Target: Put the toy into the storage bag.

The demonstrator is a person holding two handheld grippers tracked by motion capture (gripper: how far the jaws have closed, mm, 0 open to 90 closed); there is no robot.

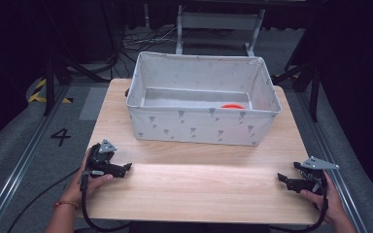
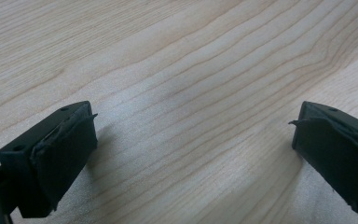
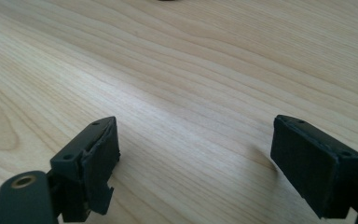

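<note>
My left gripper (image 1: 127, 167) rests low over the wooden table (image 1: 194, 189) near its left front edge, held by a hand. In the left gripper view its jaws stand wide apart over bare wood, nothing between them (image 2: 193, 135). My right gripper (image 1: 280, 178) sits near the table's right front edge, pointing left. Its jaws are also wide apart over bare wood (image 3: 196, 149). A grey fabric bin (image 1: 201, 128) stands at the back of the table. A red object (image 1: 232, 106) lies inside it at the right, partly hidden by the front wall.
Cables trail from both grippers off the table's front edge. Beyond the table lie a grey floor, a "4" mark (image 1: 60, 136) at the left, and metal frame legs (image 1: 218, 29) behind the bin. Bare wood lies between the two grippers.
</note>
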